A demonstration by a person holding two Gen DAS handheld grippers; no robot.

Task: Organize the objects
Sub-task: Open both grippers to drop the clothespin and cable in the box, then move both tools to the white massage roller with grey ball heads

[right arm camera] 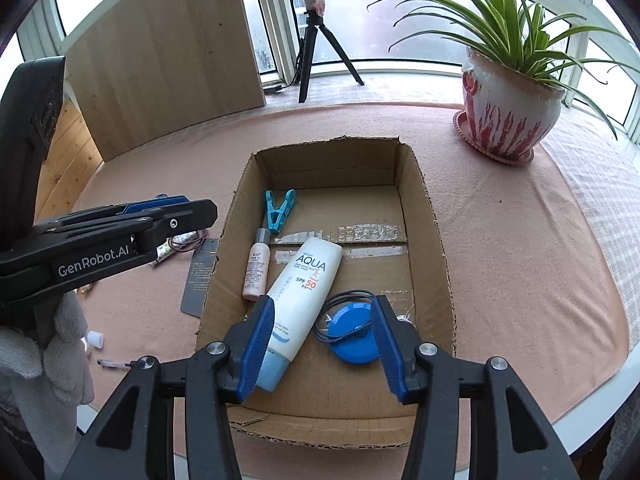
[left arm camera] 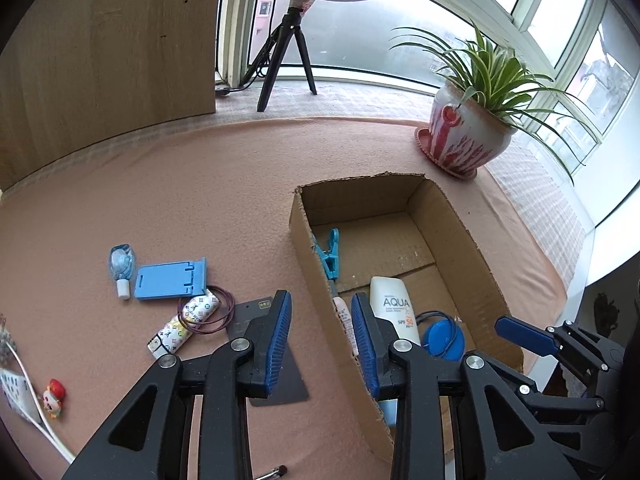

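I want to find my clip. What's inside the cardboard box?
Inside the cardboard box: turquoise clip, pink bottle, AQUA sunscreen tube, blue round disc with cord. The tube's underside is hidden.

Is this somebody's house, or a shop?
Most likely a home, by a bay window. A potted plant sits on the sill, and a ring light on a tripod stands nearby, with a cardboard box for tidying toiletries.

1. I see a potted spider plant (right arm camera: 512,92) standing on a pink saucer at the bench's far right.
2. A ring light's black tripod (right arm camera: 316,56) stands by the window.
3. A wooden panel (left arm camera: 108,52) leans upright far left.
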